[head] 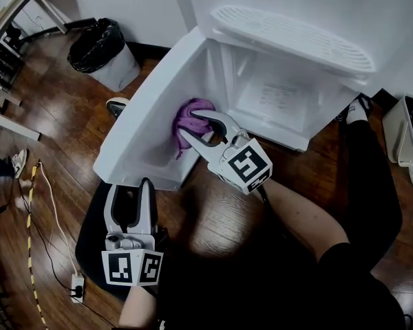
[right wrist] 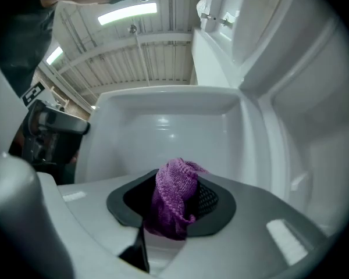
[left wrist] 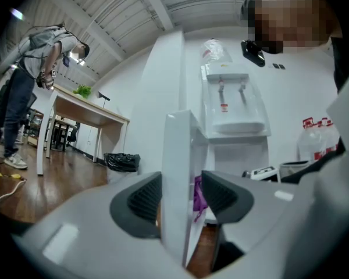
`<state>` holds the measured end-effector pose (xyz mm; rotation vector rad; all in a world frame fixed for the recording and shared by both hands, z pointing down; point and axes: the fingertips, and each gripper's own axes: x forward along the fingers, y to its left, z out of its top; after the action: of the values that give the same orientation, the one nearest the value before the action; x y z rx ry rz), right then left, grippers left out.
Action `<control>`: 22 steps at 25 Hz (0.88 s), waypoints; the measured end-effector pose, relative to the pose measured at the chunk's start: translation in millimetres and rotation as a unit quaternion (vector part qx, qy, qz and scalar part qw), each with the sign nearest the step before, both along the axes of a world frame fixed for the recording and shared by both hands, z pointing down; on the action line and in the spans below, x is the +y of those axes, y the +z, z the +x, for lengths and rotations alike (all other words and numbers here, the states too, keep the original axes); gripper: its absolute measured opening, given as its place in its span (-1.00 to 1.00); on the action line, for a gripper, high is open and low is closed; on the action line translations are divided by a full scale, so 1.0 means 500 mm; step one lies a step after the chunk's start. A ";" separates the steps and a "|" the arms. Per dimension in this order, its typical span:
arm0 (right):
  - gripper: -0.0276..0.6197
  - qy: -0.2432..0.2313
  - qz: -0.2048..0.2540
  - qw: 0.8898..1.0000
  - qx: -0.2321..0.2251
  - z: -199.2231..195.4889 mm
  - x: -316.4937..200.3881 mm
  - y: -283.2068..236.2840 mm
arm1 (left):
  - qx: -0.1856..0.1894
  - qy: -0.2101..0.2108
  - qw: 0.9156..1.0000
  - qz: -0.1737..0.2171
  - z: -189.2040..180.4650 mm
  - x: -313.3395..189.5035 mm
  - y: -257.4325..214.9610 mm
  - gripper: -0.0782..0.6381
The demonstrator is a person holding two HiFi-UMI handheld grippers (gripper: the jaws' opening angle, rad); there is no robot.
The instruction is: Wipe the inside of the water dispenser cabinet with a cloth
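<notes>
— Closest to the head camera, the person's dark right sleeve point(head: 344, 267) is filling the five o'clock corner. What is it reaching toward?

— Toward the white water dispenser point(head: 289, 36), which is taking up twelve to two o'clock. Its cabinet point(head: 279, 98) is standing open at one o'clock. The door point(head: 141, 139) is hanging out toward nine o'clock over the wooden floor point(head: 62, 122).

— And the tongs?

— At seven o'clock the left tongs point(head: 129, 194) are sitting about half open, straddling the door's free edge. Slivers of gap are showing on both sides of the panel, so I am judging them as steadying it, not clamping. Near the centre, the right tongs point(head: 189, 124) are pinching a bunched purple cloth point(head: 193, 108) tight between the pads.

— Where is that cloth sitting?

— Just to eleven o'clock of centre, against the door's inner face and seemingly touching it. It is lying near the hinge side, not inside the cabinet.

— So how far along is the job?

— Opening the door and gripping the cloth are looking done. I am judging the wiping as under way on the door. The cabinet's floor and walls are showing no sign either way, so they are probably left to do.
</notes>
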<state>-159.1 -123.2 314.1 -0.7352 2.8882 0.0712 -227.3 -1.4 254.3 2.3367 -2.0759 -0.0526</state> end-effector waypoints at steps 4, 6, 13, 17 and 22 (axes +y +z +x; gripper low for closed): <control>-0.51 0.100 0.006 0.994 0.040 0.095 -0.117 0.036 | -0.001 0.001 1.000 -0.002 0.003 -0.002 0.002 -0.17; -0.51 0.113 -0.006 0.993 0.046 0.110 -0.128 0.057 | -0.003 0.002 1.000 -0.005 0.005 -0.004 0.005 -0.17; -0.51 0.018 -0.068 0.997 0.025 -0.008 0.004 0.124 | -0.011 0.003 1.000 -0.009 0.012 -0.010 0.010 -0.17; -0.51 -0.043 -0.093 0.995 -0.013 -0.058 0.090 0.099 | -0.006 0.003 1.000 -0.006 0.012 -0.011 0.009 -0.17; -0.50 -0.093 -0.097 0.991 -0.026 -0.074 0.153 0.078 | -0.007 0.014 1.000 -0.003 0.034 -0.001 0.014 -0.16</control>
<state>-195.9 -46.7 352.9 -0.4843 2.9249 -0.2513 -210.3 -2.2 261.2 2.3697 -2.0458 -0.0280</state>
